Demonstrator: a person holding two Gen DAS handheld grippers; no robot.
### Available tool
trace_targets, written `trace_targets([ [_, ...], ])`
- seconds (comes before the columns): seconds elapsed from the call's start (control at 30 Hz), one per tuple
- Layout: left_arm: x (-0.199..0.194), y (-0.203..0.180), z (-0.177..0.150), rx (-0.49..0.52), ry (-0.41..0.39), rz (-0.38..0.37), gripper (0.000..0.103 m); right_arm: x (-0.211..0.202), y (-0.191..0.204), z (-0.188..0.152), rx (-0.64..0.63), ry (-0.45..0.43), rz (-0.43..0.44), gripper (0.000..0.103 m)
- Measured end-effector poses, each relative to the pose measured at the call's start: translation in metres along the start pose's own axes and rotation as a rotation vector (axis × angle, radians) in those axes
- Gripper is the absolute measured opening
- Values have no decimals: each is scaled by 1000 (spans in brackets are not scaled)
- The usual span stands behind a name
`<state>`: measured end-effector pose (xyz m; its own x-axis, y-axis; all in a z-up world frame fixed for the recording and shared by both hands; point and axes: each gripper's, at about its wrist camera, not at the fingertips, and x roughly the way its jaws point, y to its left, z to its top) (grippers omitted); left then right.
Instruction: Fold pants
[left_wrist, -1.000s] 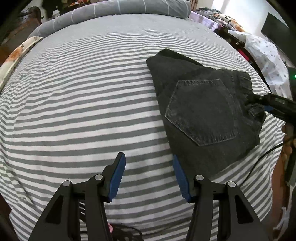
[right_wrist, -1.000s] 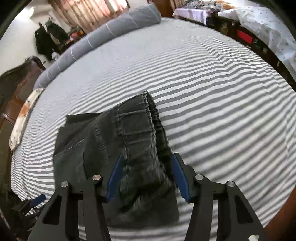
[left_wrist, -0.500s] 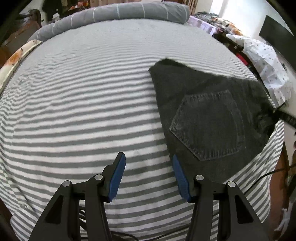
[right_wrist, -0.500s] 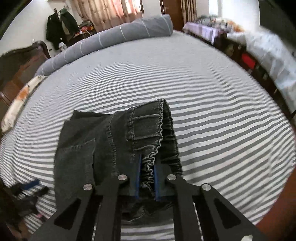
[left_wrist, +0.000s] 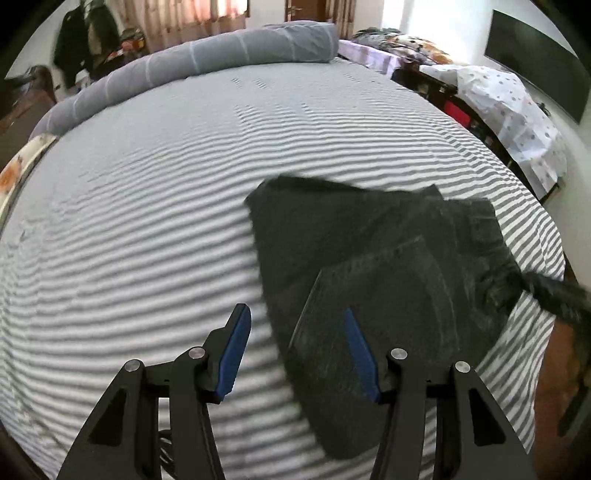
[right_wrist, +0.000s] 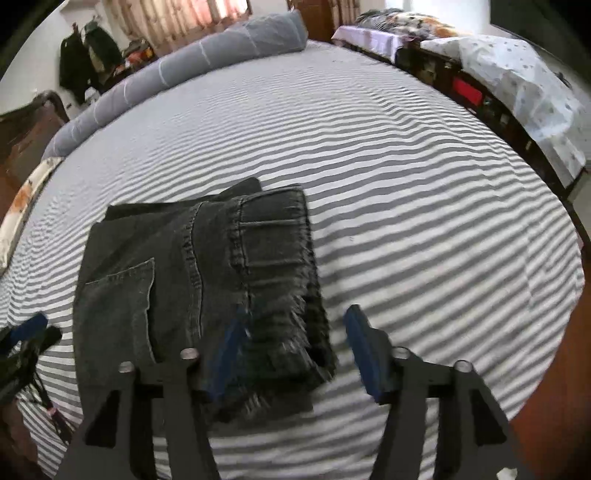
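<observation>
Dark grey denim pants (left_wrist: 376, 266) lie folded into a compact bundle on the striped bed (left_wrist: 147, 221), back pocket up. My left gripper (left_wrist: 295, 332) is open above the bundle's near left edge, nothing pinched between its blue pads. In the right wrist view the same pants (right_wrist: 207, 273) lie flat with the waistband end toward me. My right gripper (right_wrist: 291, 343) hovers over that end, its jaws opening; the cloth lies below and between them, and neither pad presses on it. The right gripper's dark finger (left_wrist: 554, 291) shows at the bundle's right side in the left wrist view.
A long grey bolster (left_wrist: 207, 62) lies across the far end of the bed. A second bed with a white dotted sheet (left_wrist: 509, 110) stands to the right, a dark gap between. The bed's near right edge drops to a reddish floor (right_wrist: 554, 387). Cables hang at the lower left.
My right gripper closed on the waistband end, then opened and let it drop flat. The left gripper shifted right, over the bundle's edge, staying open.
</observation>
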<state>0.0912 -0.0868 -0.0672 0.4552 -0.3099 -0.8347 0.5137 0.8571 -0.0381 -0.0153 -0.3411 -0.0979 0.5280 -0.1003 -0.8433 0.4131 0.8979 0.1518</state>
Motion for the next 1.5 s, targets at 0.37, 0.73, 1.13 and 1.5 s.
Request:
trace_targets([
  [0.37, 59, -21, 41, 105, 38, 2, 54, 29, -29, -25, 285, 128, 259, 56],
  [0.73, 107, 7, 72, -18, 102, -14, 50, 28, -12, -5, 202, 63, 264, 27],
  [1.13, 54, -1, 37, 9, 65, 0, 50, 14, -15, -26, 210, 56, 185, 44],
  [1.5, 12, -22, -59, 38, 84, 10, 50, 17, 10, -40, 195, 65, 140, 65],
])
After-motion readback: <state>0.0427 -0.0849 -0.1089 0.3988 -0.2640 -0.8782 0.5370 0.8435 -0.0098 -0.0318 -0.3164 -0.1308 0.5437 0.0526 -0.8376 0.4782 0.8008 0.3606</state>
